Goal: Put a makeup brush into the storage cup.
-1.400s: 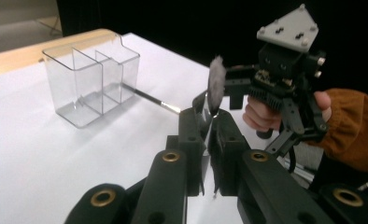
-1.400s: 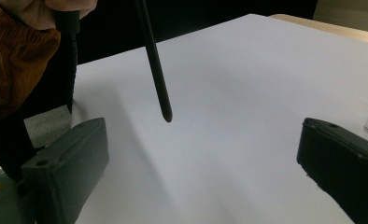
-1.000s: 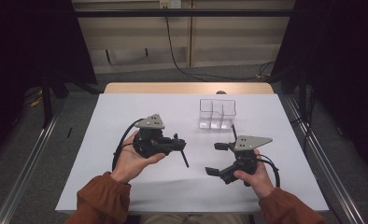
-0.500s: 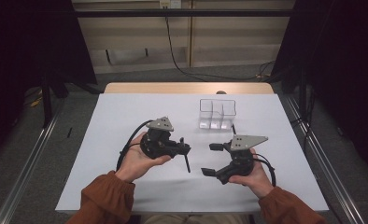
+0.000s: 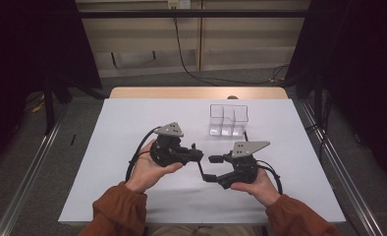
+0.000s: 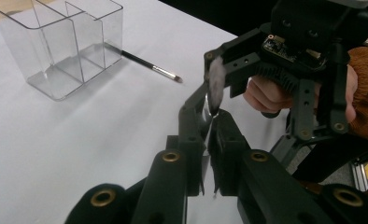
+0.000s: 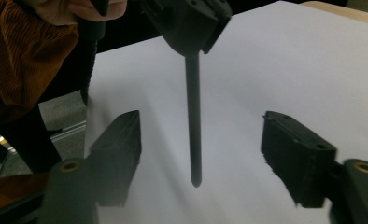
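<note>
My left gripper (image 5: pixel 197 156) (image 6: pixel 210 127) is shut on a slim dark makeup brush (image 6: pixel 215 88) near its grey bristle head. The brush's handle (image 5: pixel 201 169) (image 7: pixel 193 116) hangs down out of the left jaws and lies between the jaws of my right gripper (image 5: pixel 211 168) (image 7: pixel 201 140). The right jaws have just been closing around the handle, but a gap still shows on each side of it, so neither pad touches it. Both grippers are held above the white table (image 5: pixel 132 123), near its front middle.
A clear divided organizer (image 5: pixel 228 119) (image 6: pixel 56 42) stands at the back right of the middle. A second thin brush (image 6: pixel 149 65) lies on the table beside it. The table's front edge runs just under the person's orange sleeves (image 5: pixel 118 214).
The two grippers have drawn slightly closer together. The right gripper's jaws have narrowed around the handle that hangs from the left gripper.
</note>
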A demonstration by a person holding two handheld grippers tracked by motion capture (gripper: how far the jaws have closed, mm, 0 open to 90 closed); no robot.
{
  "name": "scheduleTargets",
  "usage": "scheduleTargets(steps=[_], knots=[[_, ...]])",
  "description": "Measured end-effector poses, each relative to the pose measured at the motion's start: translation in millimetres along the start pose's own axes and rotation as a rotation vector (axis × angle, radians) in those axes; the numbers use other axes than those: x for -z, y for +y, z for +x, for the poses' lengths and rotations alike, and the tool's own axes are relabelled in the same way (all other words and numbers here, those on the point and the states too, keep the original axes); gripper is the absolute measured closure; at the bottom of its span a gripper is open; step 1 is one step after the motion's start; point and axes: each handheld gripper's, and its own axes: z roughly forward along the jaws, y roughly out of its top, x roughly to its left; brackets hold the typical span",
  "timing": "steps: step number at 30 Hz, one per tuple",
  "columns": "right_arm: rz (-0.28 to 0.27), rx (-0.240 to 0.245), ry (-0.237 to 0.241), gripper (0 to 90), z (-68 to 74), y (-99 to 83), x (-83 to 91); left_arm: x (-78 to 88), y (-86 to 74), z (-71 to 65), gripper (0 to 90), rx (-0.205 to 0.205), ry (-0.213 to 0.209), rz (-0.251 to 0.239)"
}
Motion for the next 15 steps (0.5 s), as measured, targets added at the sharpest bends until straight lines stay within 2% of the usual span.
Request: scheduleTargets(steps=[10, 15], knots=[[-0.01, 0.016, 0.025, 65.6, -2.8, 7.9, -6.9, -6.4, -1.5, -0.9, 84.1, 0.004, -0.011, -0.006], [-0.008, 0.018, 0.028, 74.3, -2.3, 5.3, -9.3, -8.3, -2.9, -0.1, 84.1, 0.007, -0.009, -0.006]])
